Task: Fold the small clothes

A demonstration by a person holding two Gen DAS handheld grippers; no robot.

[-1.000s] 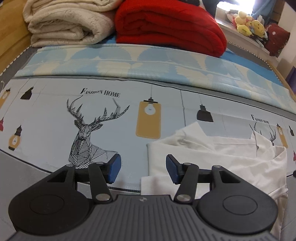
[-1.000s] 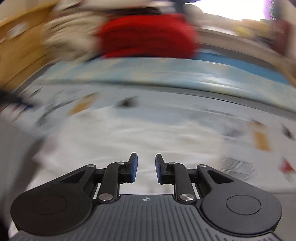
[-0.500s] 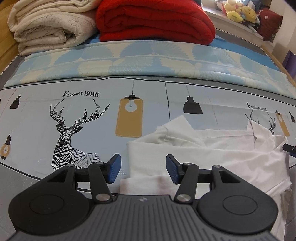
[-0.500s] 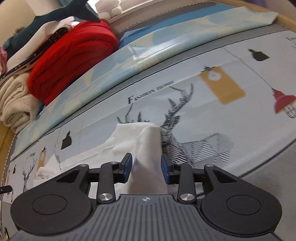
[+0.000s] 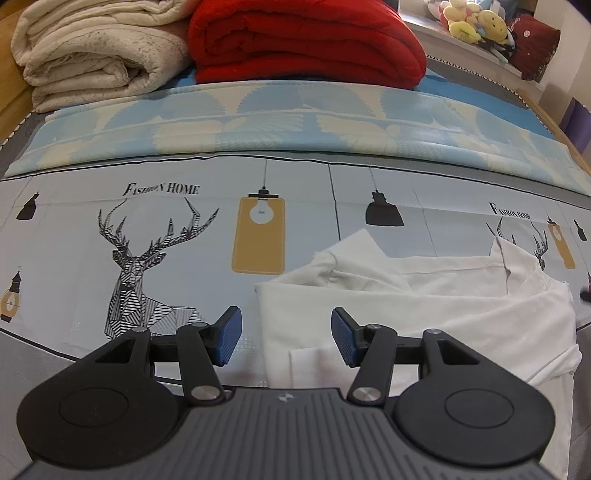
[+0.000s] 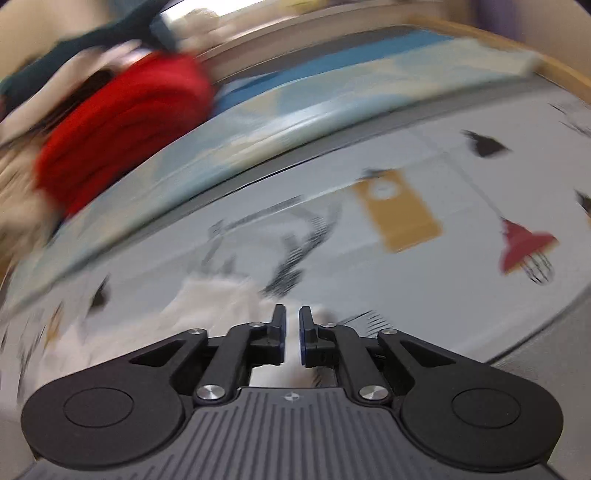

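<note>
White garment [image 5: 436, 295], crumpled and part-folded, on printed bed sheet [image 5: 184, 236], right of centre in left wrist view; right edge cut off by frame

Lettering on sheet: "FASHION HOME" [image 5: 161, 189] above geometric stag print [image 5: 144, 266], repeated smaller at far right; middle letters of first word faint

Yellow bulb-lamp print [image 5: 259, 236] and black lamp print [image 5: 384, 214] between the two stags

Left gripper [image 5: 286, 339]: jaws spread, blue pads apart, nothing pinched; garment's left edge below the gap, contact not discernible

Right gripper [image 6: 291, 334]: jaws just closing, narrow gap, white cloth [image 6: 221, 299] seen between and behind pads; actual pinch not resolvable through motion blur

Background: folded red blanket [image 5: 306, 40], cream blanket [image 5: 96, 51], blue-and-cream patterned mat [image 5: 295, 122], plush toys [image 5: 476, 18] at top right, partly cropped

Right wrist view strongly smeared; sheet writing unreadable there
</note>
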